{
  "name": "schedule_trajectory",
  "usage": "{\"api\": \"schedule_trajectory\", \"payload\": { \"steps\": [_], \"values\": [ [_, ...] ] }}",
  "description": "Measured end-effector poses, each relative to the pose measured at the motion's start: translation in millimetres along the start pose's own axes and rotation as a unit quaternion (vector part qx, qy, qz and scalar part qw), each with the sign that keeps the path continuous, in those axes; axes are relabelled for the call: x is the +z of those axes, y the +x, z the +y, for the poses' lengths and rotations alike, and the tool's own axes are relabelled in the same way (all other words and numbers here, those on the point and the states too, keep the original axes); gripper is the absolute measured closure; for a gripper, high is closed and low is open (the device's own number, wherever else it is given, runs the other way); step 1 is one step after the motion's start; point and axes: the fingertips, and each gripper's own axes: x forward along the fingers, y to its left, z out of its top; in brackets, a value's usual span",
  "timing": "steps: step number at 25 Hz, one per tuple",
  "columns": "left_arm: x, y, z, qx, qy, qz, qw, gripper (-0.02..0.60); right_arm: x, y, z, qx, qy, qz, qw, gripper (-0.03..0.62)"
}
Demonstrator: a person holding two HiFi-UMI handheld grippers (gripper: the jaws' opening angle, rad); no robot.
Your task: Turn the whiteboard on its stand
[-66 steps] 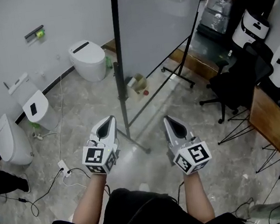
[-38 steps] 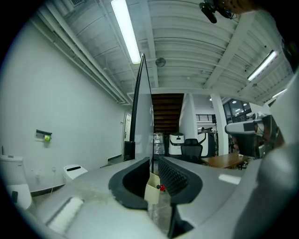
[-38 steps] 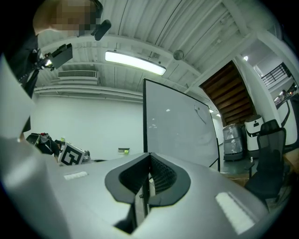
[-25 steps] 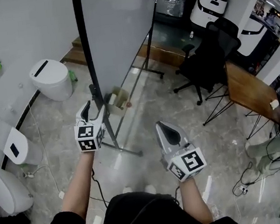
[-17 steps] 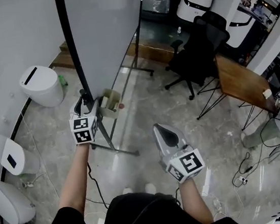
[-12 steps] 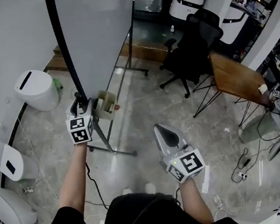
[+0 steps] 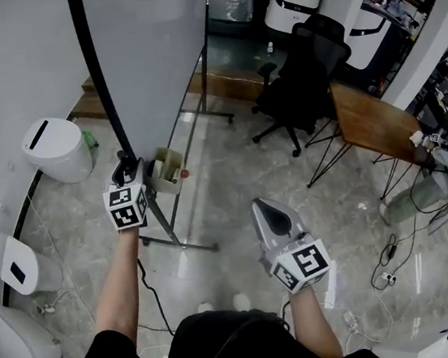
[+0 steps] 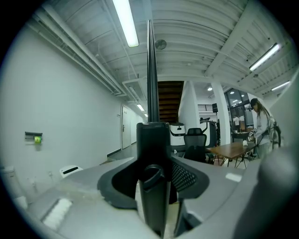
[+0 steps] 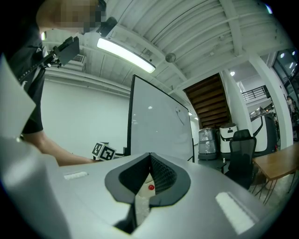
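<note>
The whiteboard [image 7: 150, 53] stands upright on its wheeled stand, seen nearly edge-on, with its black side post [image 7: 95, 68] on the left. My left gripper [image 7: 128, 166] is at that post, low on the frame near a clamp knob. In the left gripper view the post [image 8: 152, 93] fills the gap between the closing jaws, and both pads meet it. My right gripper [image 7: 262, 206] hangs apart, lower right over the floor, shut and empty. The right gripper view shows the board's face [image 9: 159, 126] ahead of the right gripper [image 9: 150, 156].
White toilets [image 7: 56, 147] line the left wall. A small box [image 7: 165, 169] sits by the stand's foot bar [image 7: 179, 241]. A black office chair [image 7: 299, 66] and a wooden table [image 7: 372, 126] stand to the right. Cables [image 7: 382, 260] lie on the floor at the right.
My left gripper has reached forward to the whiteboard's black post and its jaws now sit around it. The right gripper has stayed low and shut.
</note>
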Motion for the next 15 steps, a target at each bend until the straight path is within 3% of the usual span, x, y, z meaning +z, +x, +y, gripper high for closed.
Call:
{"api": "schedule_trajectory", "payload": {
  "steps": [15],
  "values": [
    [-12, -53, -3, 0.007, -0.005, 0.003, 1.0000, 0.385, -6, -20, 6, 0.013, 0.005, -0.006, 1.000, 0.585]
  ]
}}
